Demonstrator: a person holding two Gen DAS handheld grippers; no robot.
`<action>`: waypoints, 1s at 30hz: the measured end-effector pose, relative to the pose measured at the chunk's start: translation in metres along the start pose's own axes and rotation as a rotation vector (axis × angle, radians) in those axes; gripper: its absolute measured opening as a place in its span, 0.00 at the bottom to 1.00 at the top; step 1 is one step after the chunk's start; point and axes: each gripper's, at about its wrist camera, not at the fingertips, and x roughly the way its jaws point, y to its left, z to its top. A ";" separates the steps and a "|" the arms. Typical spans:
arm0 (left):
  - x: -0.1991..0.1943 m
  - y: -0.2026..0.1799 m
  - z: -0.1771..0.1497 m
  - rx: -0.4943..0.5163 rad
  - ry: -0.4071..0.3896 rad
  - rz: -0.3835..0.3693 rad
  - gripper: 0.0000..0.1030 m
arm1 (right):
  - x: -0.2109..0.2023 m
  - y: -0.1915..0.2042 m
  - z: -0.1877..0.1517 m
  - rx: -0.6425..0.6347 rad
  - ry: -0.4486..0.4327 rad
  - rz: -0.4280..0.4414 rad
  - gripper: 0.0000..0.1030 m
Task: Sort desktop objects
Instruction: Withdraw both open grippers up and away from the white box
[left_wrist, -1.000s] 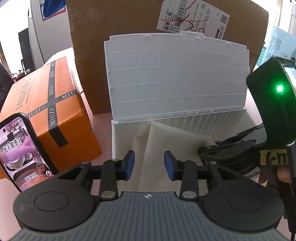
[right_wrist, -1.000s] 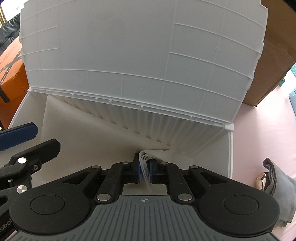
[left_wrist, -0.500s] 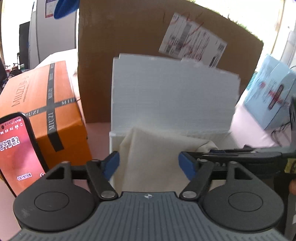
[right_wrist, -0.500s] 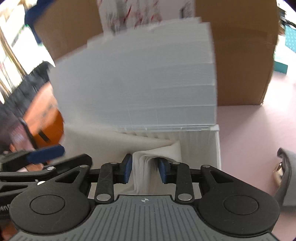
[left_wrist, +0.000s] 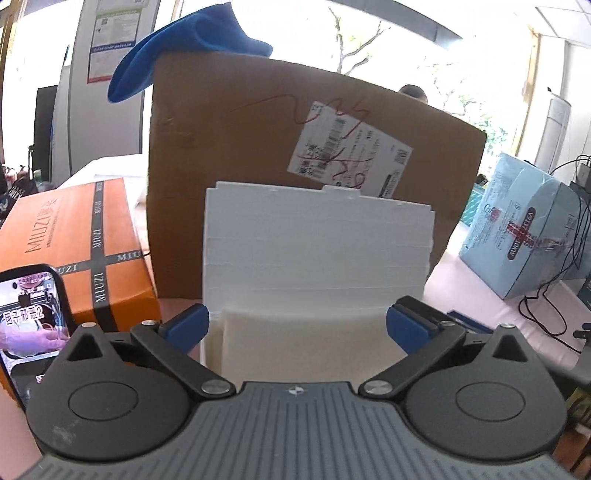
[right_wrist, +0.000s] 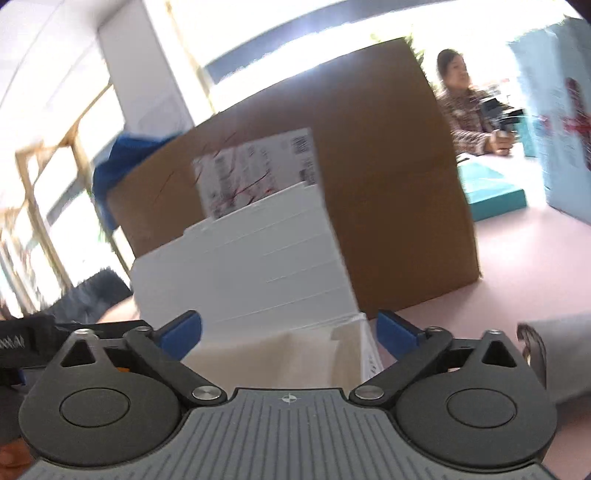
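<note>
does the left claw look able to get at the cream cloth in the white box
Probably yes: the left claw is open, the white box has its lid up, and the cream cloth lies uncovered straight ahead.

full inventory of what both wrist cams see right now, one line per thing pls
white storage box: 1, white, centre, lid upright against the cardboard box
cloth: 1, cream, inside the white box
cardboard box: 1, brown with a shipping label, behind the white box
blue cloth: 1, blue, draped on the cardboard box's top left corner
orange box: 1, orange with dark bands, left of the white box
phone: 1, dark frame, screen lit, leaning in front of the orange box
light blue box: 1, pale blue, far right
grey cloth: 1, grey, on the pink table, right
seated person: 1, behind the table
left gripper: open, empty
right gripper: open, empty
</note>
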 end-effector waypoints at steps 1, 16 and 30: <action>-0.001 -0.001 -0.001 0.000 -0.008 -0.002 1.00 | 0.003 0.005 -0.011 0.015 -0.038 0.021 1.00; -0.001 0.005 -0.001 0.010 -0.065 0.077 1.00 | -0.003 0.016 0.004 -0.165 -0.018 0.106 0.60; -0.023 0.026 0.010 -0.079 -0.111 0.043 1.00 | 0.116 0.085 0.010 -0.271 0.638 0.046 0.35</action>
